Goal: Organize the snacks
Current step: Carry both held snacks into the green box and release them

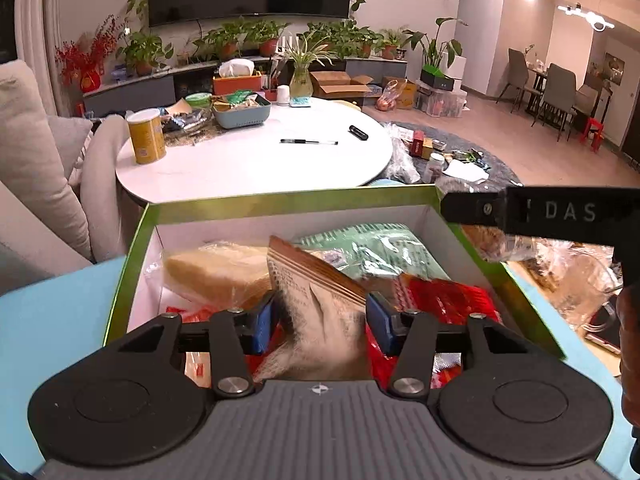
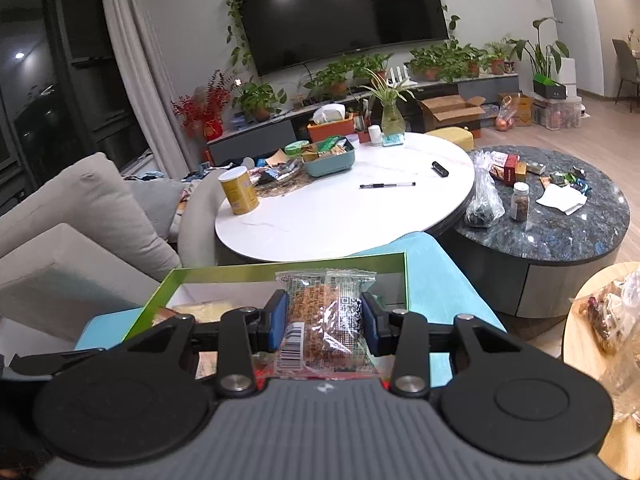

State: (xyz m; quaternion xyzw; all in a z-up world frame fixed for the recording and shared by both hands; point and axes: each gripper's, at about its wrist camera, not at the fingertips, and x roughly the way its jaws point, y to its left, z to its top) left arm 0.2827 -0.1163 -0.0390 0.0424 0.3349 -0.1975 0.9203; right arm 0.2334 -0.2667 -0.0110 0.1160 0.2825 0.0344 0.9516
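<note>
**Both grippers hold snack packets at the green-rimmed box**

The left gripper [image 1: 320, 316] is clamped on a brown-striped paper-look snack packet [image 1: 316, 292] with small printed text on its pale face. The packet stands tilted between the blue pads [image 1: 262, 322], its striped top edge leaning up and to the left, its lower part blurred. It sits over the open green-rimmed cardboard box [image 1: 280, 206], whose inside walls are white. Inside the box lie a pale yellow block in clear wrap [image 1: 216, 272] at the left, a mint-green foil bag [image 1: 372, 248] toward the back right, and shiny red wrappers [image 1: 444, 300] at the right and beneath the gripper. The box rests on a light blue surface [image 1: 52, 336].

The right gripper [image 2: 325, 320] is closed on a clear plastic packet of brown crumbly snack [image 2: 324, 316], held upright between its blue pads [image 2: 278, 320]. The packet has a crimped top edge, a white barcode label at its lower left and a dark QR patch on the right side. It is held just in front of the box's near edge [image 2: 256, 270], and whether it is over the opening cannot be told.

Beyond the box stands a round white table [image 2: 344, 216] carrying a yellow cylindrical can [image 2: 239, 192], a teal basket [image 2: 330, 158] and a black pen [image 2: 387, 185].
</note>
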